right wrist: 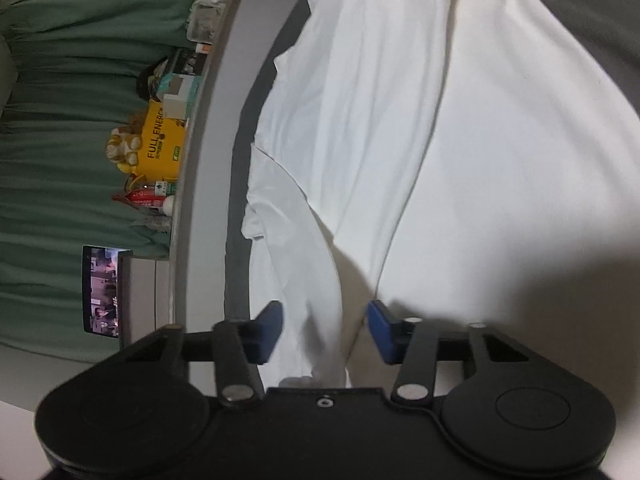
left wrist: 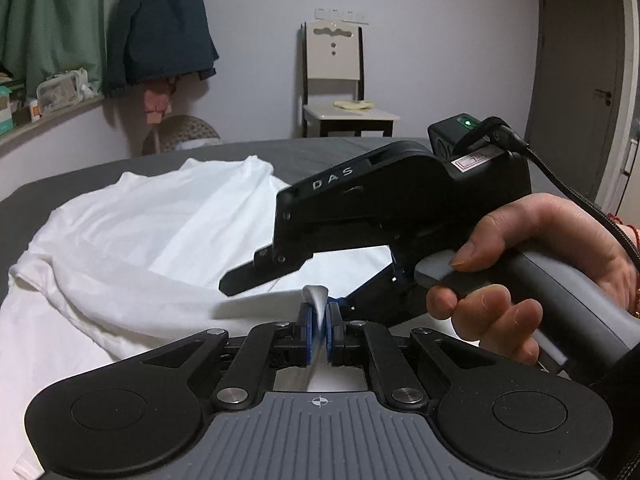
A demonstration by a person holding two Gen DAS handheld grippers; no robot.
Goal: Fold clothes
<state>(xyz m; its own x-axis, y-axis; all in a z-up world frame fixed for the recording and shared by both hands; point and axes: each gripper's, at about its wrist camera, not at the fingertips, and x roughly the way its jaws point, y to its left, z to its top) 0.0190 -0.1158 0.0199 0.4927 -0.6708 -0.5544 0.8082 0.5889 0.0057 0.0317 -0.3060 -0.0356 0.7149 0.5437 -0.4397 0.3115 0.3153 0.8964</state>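
Soft white cotton T-shirt (left wrist: 160, 232) is lying lengthwise, collar away; left gripper (left wrist: 319, 322) is pinching its hem, right gripper (right wrist: 324, 330) is gaping astride cloth.

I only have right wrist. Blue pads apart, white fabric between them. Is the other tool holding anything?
Observer: Yes. The left tool is shut on a fold of the white shirt; fabric pokes up between its pads.
Operator: Where's my tool relative to it?
Observer: In the left wrist view the right tool sits just beyond the left one, low over the shirt, a person's hand on its grey handle.
Operator: Anything past the bed?
Observer: A chair against the far wall and a dark jacket hanging on the left.
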